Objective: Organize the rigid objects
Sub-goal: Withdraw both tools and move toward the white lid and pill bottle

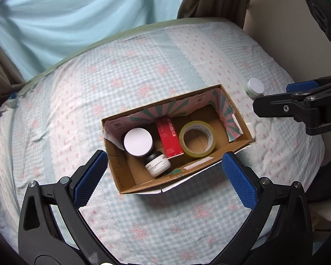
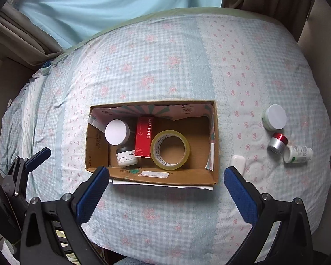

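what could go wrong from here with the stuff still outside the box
1. The white pill bottle lies on its side against the red-lidded jar on soft bedding; nudging either may roll them.
2. The cardboard box has free floor only at its right end, beside the tape roll, so drops could land on packed items.

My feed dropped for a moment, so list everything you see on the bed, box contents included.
Cardboard box: 1, brown, mid-bed.
Red carton: 1, in box.
Tape roll: 1, yellowish, in box.
White-lidded dark jar: 1, in box.
Small white jar: 1, in box.
White-lidded green jar: 1, bedspread, right of the box.
Silver jar, red lid: 1, beside it.
White bottle: 1, lying down.
White flat piece: 1, by box.
Left gripper: open.
Right gripper: open.
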Available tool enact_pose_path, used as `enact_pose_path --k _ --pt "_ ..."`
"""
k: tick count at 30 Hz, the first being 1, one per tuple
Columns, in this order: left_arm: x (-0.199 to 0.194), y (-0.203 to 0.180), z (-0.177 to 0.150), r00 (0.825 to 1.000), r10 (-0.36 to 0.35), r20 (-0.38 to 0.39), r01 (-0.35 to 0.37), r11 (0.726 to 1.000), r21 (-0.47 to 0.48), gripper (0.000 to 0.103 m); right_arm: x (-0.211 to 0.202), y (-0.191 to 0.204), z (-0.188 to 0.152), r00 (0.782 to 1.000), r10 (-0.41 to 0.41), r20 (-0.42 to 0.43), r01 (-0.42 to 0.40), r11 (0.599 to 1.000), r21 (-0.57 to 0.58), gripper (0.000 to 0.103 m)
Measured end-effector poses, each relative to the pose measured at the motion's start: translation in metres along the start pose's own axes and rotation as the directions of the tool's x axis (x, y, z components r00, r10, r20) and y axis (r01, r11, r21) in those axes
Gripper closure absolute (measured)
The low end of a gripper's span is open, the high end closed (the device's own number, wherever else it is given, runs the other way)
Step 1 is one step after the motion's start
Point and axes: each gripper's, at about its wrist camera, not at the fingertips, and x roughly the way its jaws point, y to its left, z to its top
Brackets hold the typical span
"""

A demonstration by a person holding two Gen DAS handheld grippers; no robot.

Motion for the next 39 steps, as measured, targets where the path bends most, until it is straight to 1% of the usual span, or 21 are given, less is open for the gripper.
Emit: enact_pose_path --k 3,6,11,15,18,21,23,25,27,30,34,39 --pt "-0.016 -0.01 0.006 0.999 -0.011 0.03 0.011 1.0 -0.005 0.0 -0.027 -0.007 -0.01 0.999 -0.026 0.048 0.026 1.0 -0.011 0.0" --pt "-0.03 -0.027 0.013 0.998 -0.004 0.062 0.004 1.0 0.002 0.0 -0.051 -0.023 -0.02 0.995 -0.047 0.094 0.047 0.999 -0.005 0.0" --pt "-0.045 -0.068 0.025 0.996 -0.024 0.091 0.024 1.0 -0.003 0.0 -0.087 -0.069 -0.045 0.98 -0.119 0.159 0.115 0.993 0.035 0.0" --pt "-0.046 -0.114 0.032 0.994 -0.014 0.104 0.014 1.0 0.001 0.0 -0.102 -0.115 -0.058 0.975 -0.146 0.17 0.145 0.989 0.015 0.0" --pt "-0.04 -0.151 0.04 0.995 -0.003 0.103 0.002 1.0 0.008 0.0 -0.109 -0.157 -0.065 0.976 -0.134 0.173 0.139 0.99 -0.017 0.0" --pt "-0.03 -0.184 0.053 0.996 -0.031 0.088 0.033 0.999 -0.013 0.0 -0.116 -0.195 -0.07 0.976 -0.089 0.198 0.108 0.99 -0.086 0.0" --pt "-0.022 -0.202 0.064 0.996 -0.053 0.079 0.056 0.998 -0.034 0.0 -0.118 -0.218 -0.071 0.976 -0.082 0.204 0.11 0.985 -0.133 0.0" --pt "-0.014 -0.221 0.074 0.996 -0.06 0.061 0.062 0.997 -0.04 0.0 -0.117 -0.239 -0.07 0.975 -0.069 0.21 0.108 0.978 -0.179 0.0" --pt "-0.005 -0.237 0.084 0.997 -0.06 0.049 0.062 0.998 -0.032 0.0 -0.115 -0.255 -0.069 0.976 -0.055 0.211 0.105 0.966 -0.235 0.0" --pt "0.012 -0.257 0.098 0.998 -0.052 0.027 0.052 0.999 -0.008 0.0 -0.105 -0.271 -0.067 0.976 -0.057 0.21 0.123 0.941 -0.316 0.0" --pt "0.049 -0.272 0.116 0.998 -0.062 -0.016 0.063 0.998 0.013 0.0 -0.081 -0.287 -0.06 0.982 -0.023 0.188 0.095 0.919 -0.381 0.0" --pt "0.1 -0.289 0.135 0.994 -0.086 -0.07 0.089 0.995 0.039 0.0 -0.039 -0.3 -0.055 0.99 -0.04 0.135 0.099 0.882 -0.461 0.0"
